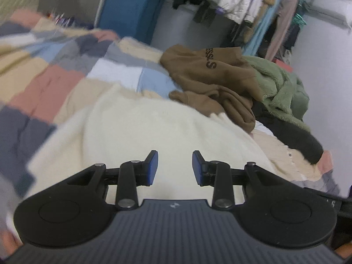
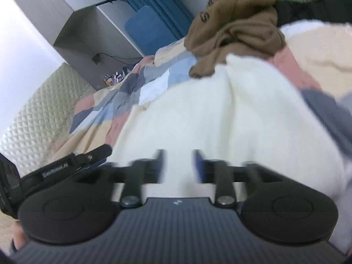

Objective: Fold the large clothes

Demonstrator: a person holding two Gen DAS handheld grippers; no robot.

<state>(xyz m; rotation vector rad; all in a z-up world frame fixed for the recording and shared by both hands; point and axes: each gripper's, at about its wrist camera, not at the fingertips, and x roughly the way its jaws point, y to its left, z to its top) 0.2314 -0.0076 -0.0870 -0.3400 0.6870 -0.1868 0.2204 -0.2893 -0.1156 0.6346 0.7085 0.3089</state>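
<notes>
1. Cream fleece garment spread across centre of left wrist view, lying on patchwork quilt; same piece fills centre and right of right wrist view.
2. Looks: off-white, fluffy pile, broad flattish panel with a soft ridge running toward top of frame in right view. No sleeves or hem clearly made out.
3. Handling, as a guess: light, limp, bulky pile, no stiffness. Will sag and drag on the quilt; pile should grip well, not slippery. Not fragile.
4. Hold points, as a guess: pinch outer edges or corners, one per gripper, not mid-panel, else it bunches.
5. Left gripper: jaws partly open, nothing between blue pads, cream fabric visible through gap.
6. Right gripper: jaws apart, blurred, nothing held; fabric seen between them.
7. Waiting pile in upper right of left view: brown hoodie, green fleece, black item, touching one another.
</notes>
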